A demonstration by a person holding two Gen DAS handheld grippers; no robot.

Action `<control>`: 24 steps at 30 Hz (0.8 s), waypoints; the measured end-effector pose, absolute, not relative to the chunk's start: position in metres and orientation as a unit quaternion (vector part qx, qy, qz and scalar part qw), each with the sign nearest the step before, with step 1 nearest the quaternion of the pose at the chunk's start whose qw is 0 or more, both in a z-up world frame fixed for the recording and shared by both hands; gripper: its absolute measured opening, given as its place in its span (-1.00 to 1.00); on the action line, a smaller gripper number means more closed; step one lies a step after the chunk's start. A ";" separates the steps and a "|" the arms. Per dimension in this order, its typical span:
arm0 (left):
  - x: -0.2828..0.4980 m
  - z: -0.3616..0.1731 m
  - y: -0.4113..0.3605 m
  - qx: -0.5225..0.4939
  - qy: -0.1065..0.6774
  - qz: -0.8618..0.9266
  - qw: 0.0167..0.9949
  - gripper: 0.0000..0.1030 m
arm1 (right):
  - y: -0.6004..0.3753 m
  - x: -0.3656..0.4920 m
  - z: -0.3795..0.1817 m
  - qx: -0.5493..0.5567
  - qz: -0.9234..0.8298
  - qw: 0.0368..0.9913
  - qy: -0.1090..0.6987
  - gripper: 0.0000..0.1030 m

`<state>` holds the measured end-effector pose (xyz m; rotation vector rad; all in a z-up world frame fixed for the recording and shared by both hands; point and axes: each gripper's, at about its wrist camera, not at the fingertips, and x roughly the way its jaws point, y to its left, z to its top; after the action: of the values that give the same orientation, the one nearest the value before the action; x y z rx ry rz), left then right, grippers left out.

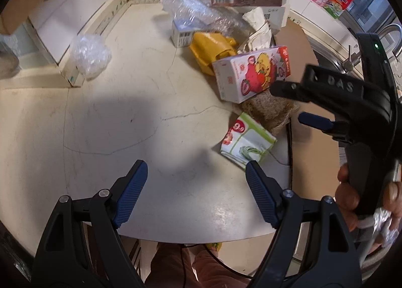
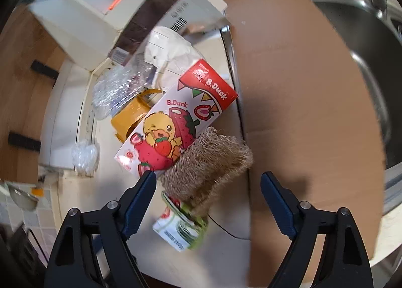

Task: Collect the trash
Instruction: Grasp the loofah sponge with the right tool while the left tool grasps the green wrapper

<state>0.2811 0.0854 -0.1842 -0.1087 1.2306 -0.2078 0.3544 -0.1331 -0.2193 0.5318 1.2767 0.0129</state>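
Right gripper [image 2: 208,187] spread wide, pointing steeply down over the loofah scrubber [image 2: 206,162], which sits between and just ahead of its fingertips, untouched. Scrubber lies at the counter [image 1: 125,124] edge against the cardboard sheet [image 2: 301,112], touching the B.Duck carton [image 2: 173,122] and the green-white packet [image 2: 181,230]. Left gripper [image 1: 196,184] spread, empty, above bare counter, packet near its right finger.

bare counter [image 1: 105,117] left of the trash pile [image 1: 226,44]; loofah [image 2: 208,162] crowds the duck carton [image 2: 173,122].
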 end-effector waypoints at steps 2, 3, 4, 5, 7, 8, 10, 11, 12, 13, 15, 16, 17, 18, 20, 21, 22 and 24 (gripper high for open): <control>0.281 -0.190 0.088 -0.054 0.582 -0.096 0.806 0.52 | -0.130 0.361 -0.228 0.250 0.009 0.766 0.592 0.56; 0.280 -0.191 0.090 -0.056 0.583 -0.096 0.805 0.52 | -0.129 0.362 -0.230 0.249 0.009 0.765 0.593 0.52; 0.280 -0.193 0.092 -0.059 0.585 -0.096 0.803 0.52 | -0.125 0.366 -0.236 0.246 0.008 0.764 0.596 0.47; 0.280 -0.194 0.093 -0.061 0.587 -0.095 0.802 0.52 | -0.122 0.365 -0.239 0.245 0.009 0.762 0.599 0.36; 0.280 -0.196 0.096 -0.066 0.590 -0.094 0.800 0.52 | -0.118 0.366 -0.247 0.246 0.013 0.759 0.603 0.23; 0.279 -0.196 0.097 -0.070 0.591 -0.094 0.798 0.52 | -0.118 0.366 -0.250 0.256 0.018 0.758 0.600 0.15; 0.278 -0.198 0.099 -0.076 0.594 -0.096 0.795 0.52 | -0.119 0.365 -0.251 0.264 0.020 0.761 0.592 0.06; 0.278 -0.199 0.100 -0.081 0.596 -0.099 0.793 0.52 | -0.119 0.365 -0.250 0.263 0.023 0.765 0.588 -0.01; 0.277 -0.199 0.100 -0.084 0.597 -0.101 0.792 0.52 | -0.120 0.364 -0.250 0.261 0.025 0.766 0.586 -0.12; 0.277 -0.199 0.100 -0.089 0.598 -0.103 0.790 0.52 | -0.120 0.363 -0.248 0.260 0.028 0.769 0.583 -0.15; 0.276 -0.200 0.098 -0.103 0.599 -0.114 0.786 0.52 | -0.123 0.359 -0.246 0.262 0.034 0.772 0.579 -0.20; 0.276 -0.200 0.096 -0.114 0.600 -0.121 0.783 0.52 | -0.124 0.355 -0.240 0.263 0.035 0.773 0.577 -0.21; 0.277 -0.201 0.094 -0.123 0.601 -0.126 0.780 0.52 | -0.127 0.353 -0.239 0.265 0.037 0.775 0.573 -0.22; 0.278 -0.201 0.093 -0.132 0.601 -0.131 0.777 0.52 | -0.130 0.352 -0.241 0.269 0.040 0.775 0.571 -0.24; 0.280 -0.202 0.089 -0.155 0.603 -0.142 0.770 0.52 | -0.135 0.347 -0.243 0.278 0.047 0.774 0.567 -0.26; 0.282 -0.204 0.087 -0.168 0.603 -0.147 0.766 0.52 | -0.138 0.345 -0.243 0.281 0.049 0.775 0.564 -0.27; 0.284 -0.205 0.085 -0.178 0.604 -0.150 0.763 0.52 | -0.142 0.342 -0.241 0.283 0.051 0.775 0.562 -0.28; 0.286 -0.210 0.082 -0.191 0.605 -0.149 0.759 0.52 | -0.146 0.335 -0.235 0.289 0.055 0.776 0.557 -0.29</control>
<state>0.2862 0.0821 -0.2098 -0.4153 1.3176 -0.3236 0.3350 -0.1465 -0.2354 0.6258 1.2060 0.1183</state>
